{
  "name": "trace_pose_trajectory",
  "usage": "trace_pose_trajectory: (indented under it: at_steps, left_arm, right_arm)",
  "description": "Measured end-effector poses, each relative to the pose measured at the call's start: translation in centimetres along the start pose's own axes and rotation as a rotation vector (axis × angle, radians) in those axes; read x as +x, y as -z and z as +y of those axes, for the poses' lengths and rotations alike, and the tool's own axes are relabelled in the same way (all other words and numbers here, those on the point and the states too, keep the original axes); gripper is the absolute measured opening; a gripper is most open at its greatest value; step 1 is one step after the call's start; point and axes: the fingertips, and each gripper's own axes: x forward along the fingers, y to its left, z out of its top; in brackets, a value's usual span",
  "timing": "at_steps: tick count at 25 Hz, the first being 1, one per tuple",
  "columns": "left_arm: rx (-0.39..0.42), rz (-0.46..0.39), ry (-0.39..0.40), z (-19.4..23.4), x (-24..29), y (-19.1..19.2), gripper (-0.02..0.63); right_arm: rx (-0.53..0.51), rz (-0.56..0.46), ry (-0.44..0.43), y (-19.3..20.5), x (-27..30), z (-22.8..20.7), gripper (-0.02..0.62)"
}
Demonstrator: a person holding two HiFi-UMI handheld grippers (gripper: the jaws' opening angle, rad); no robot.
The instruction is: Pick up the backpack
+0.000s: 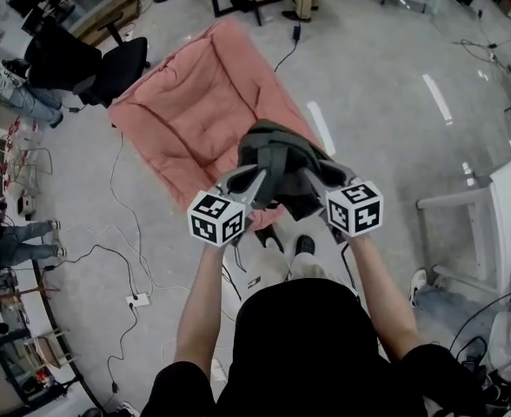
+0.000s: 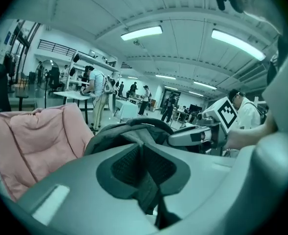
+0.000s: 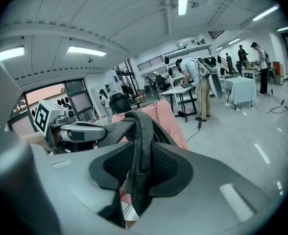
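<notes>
A dark grey backpack (image 1: 282,168) hangs in the air in front of the person, above the near edge of a pink cushion (image 1: 195,102). My left gripper (image 1: 255,181) is shut on a strap of the backpack (image 2: 146,192) at its left side. My right gripper (image 1: 312,181) is shut on a wide grey strap (image 3: 141,146) at its right side; the strap runs up between the pads and over the top. Each gripper shows in the other's view: the right gripper (image 2: 195,136) and the left gripper (image 3: 78,130), both against the bag.
The pink cushion lies on the grey floor. A black office chair (image 1: 99,63) stands to its left. Cables and a power strip (image 1: 136,300) trail over the floor at lower left. A white table frame (image 1: 481,207) stands at right. People work at benches in the background.
</notes>
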Motion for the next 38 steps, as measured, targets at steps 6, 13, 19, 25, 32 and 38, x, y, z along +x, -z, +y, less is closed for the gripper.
trace_pose_trajectory:
  at_steps: [6, 13, 19, 25, 32, 38]
  left_arm:
    - [0.069, -0.076, -0.01, -0.5, -0.5, -5.3, 0.028]
    - [0.109, -0.162, -0.012, -1.6, -1.7, -10.6, 0.029]
    - [0.142, -0.187, -0.021, -2.3, -2.3, -13.4, 0.031]
    - [0.143, -0.226, -0.019, -1.2, -4.2, -16.2, 0.031]
    - [0.181, -0.27, -0.04, -1.1, -5.7, -19.1, 0.032]
    - [0.2, -0.317, -0.065, -0.8, -7.6, -21.5, 0.032]
  right_arm:
    - [-0.061, -0.077, -0.004, -5.2, -1.3, 0.2, 0.109]
    - [-0.143, -0.142, -0.004, -10.5, -3.5, 1.0, 0.109]
    - [-0.191, -0.174, -0.013, -13.0, -4.9, 1.1, 0.107]
    - [-0.234, -0.193, -0.033, -16.3, -4.6, 2.5, 0.106]
    - [-0.247, -0.237, -0.057, -19.1, -5.0, 3.6, 0.106]
    - [-0.264, -0.275, -0.064, -21.7, -5.3, 5.4, 0.106]
